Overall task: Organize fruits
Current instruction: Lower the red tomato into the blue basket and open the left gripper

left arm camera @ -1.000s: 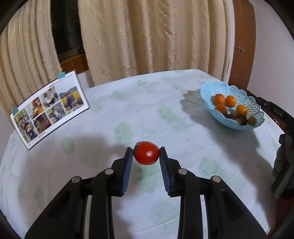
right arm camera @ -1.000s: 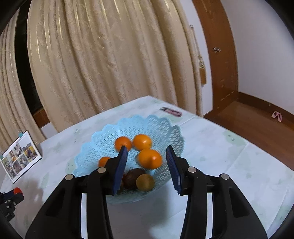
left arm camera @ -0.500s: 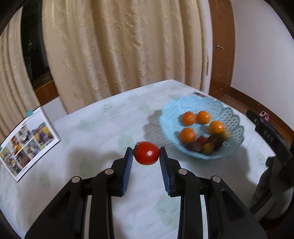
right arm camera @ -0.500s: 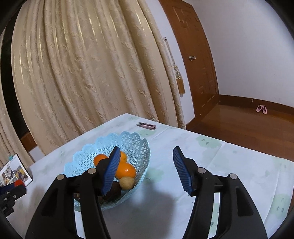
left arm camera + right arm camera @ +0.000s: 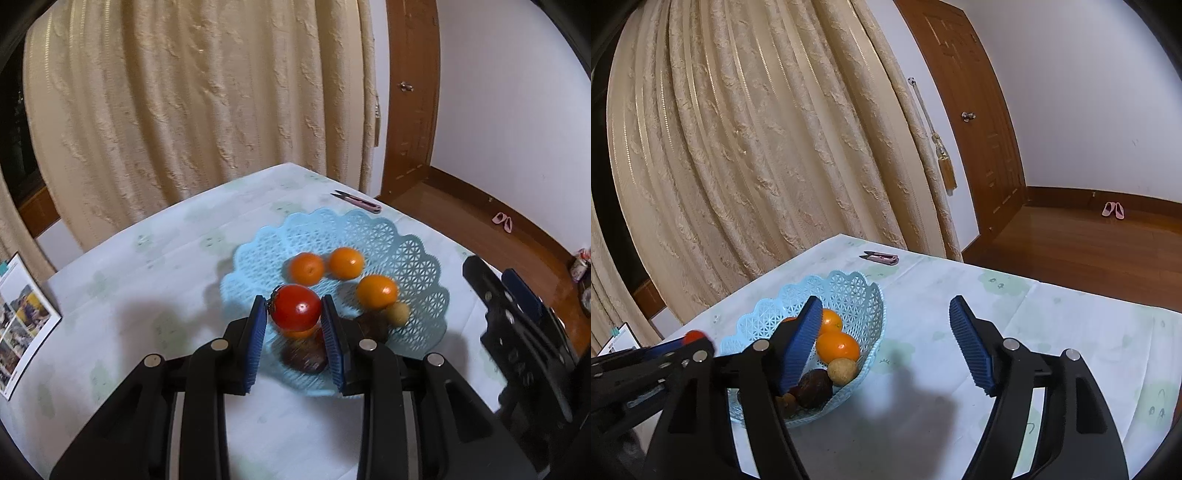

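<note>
My left gripper [image 5: 295, 314] is shut on a red tomato [image 5: 296, 307] and holds it above the near side of the light blue lattice basket [image 5: 417, 254]. The basket holds several oranges [image 5: 376, 291], a tan fruit [image 5: 398, 312] and dark fruits [image 5: 304, 357]. In the right wrist view my right gripper [image 5: 882, 347] is open and empty, to the right of the basket [image 5: 849, 291]. The left gripper with the tomato [image 5: 692, 336] shows at the far left there.
Pink-handled snips [image 5: 358, 199] lie on the table beyond the basket, also in the right wrist view [image 5: 881, 257]. A photo sheet [image 5: 22, 314] stands at the table's left edge. Curtains hang behind. The table's right edge drops to a wooden floor [image 5: 1089, 251].
My left gripper has carried the tomato rightward, from over the bare table to over the basket. My right gripper has opened wider and drawn away to the basket's right.
</note>
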